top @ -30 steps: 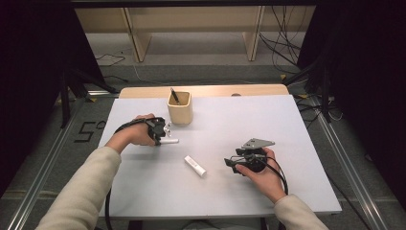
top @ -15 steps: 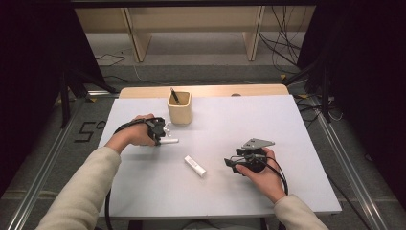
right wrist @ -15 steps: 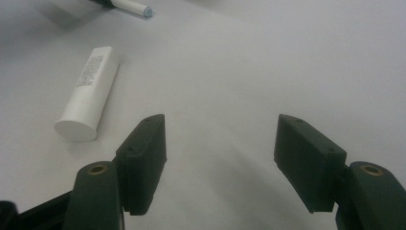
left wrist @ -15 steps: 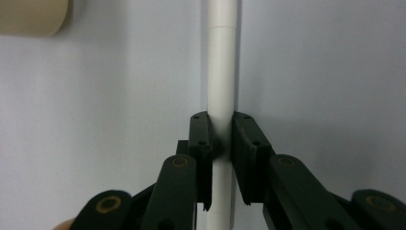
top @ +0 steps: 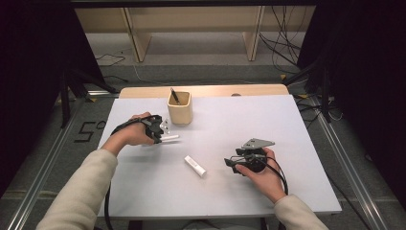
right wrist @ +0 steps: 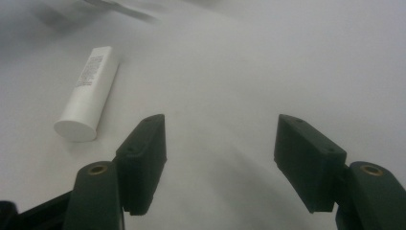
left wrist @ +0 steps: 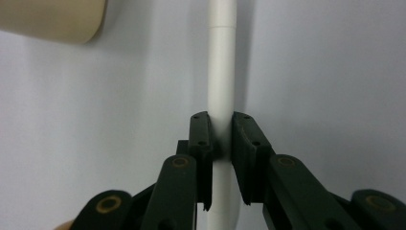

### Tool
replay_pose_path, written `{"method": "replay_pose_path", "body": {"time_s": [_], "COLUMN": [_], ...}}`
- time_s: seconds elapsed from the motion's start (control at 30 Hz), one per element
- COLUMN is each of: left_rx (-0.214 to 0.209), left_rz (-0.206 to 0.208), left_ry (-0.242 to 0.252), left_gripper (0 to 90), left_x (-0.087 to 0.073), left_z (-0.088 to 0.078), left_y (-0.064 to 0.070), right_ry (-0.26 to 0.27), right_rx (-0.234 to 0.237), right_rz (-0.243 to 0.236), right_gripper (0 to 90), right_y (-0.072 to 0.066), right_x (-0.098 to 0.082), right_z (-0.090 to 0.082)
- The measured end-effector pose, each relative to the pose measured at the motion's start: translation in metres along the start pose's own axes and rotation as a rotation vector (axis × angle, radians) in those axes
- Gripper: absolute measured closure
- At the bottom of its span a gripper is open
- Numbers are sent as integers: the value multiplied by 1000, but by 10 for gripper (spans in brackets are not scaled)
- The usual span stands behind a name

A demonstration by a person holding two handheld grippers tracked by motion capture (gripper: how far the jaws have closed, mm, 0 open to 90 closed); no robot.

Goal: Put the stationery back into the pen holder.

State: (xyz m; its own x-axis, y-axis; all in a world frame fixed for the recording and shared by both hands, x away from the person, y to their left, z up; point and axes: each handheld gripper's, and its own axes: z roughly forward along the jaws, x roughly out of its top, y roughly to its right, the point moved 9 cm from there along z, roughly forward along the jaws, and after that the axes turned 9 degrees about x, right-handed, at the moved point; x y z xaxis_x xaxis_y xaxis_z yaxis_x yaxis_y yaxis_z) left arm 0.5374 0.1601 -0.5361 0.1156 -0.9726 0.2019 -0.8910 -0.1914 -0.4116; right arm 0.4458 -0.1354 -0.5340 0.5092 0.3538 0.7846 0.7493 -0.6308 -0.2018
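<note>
The left tool [left wrist: 220,136] was closed on a white pen [left wrist: 221,72], its two black jaws pinching the barrel from either side near one end. Against the views from a second and a half-second before, nothing had shifted: the hand sat at the same spot, just left of the cup [top: 180,107], and the pen lay at the same angle, so the one change was that the grip had finished tightening and settled. In the high view the pen [top: 169,138] stuck out of the left tool [top: 160,134] toward the middle of the surface [top: 297,143], just in front of the cup and low, on or barely above the surface; which of the two I could not tell. My reading was that the grasp was made and the lift had not begun; the cup, already holding a dark pen [top: 174,95], looked the likely place for it.

The right tool [right wrist: 220,143] stood wide with nothing between its jaws, resting well to the right of the cup and nearer the person. A short white tube [right wrist: 88,91] lay flat ahead of it, to its left, untouched, between the two hands and well in front of the cup.
</note>
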Motion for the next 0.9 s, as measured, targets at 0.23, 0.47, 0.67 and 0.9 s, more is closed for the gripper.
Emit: {"method": "replay_pose_path", "body": {"time_s": [0.23,0.47,0.67,0.9], "left_rx": [3,10,19,28], "left_rz": [-11,-12,-26,-42], "left_ry": [0,7,28,51], "left_gripper": [790,790,789,789], "left_x": [-2,-2,0,-1], "left_z": [-1,-4,-9,-14], "left_y": [2,4,4,6], "right_ry": [2,0,0,0], "right_rx": [0,-1,-1,-1], "right_rz": [-2,-1,-3,0], "right_gripper": [362,362,362,362], "right_y": [0,0,0,0], "right_x": [0,0,0,0], "right_z": [0,0,0,0]}}
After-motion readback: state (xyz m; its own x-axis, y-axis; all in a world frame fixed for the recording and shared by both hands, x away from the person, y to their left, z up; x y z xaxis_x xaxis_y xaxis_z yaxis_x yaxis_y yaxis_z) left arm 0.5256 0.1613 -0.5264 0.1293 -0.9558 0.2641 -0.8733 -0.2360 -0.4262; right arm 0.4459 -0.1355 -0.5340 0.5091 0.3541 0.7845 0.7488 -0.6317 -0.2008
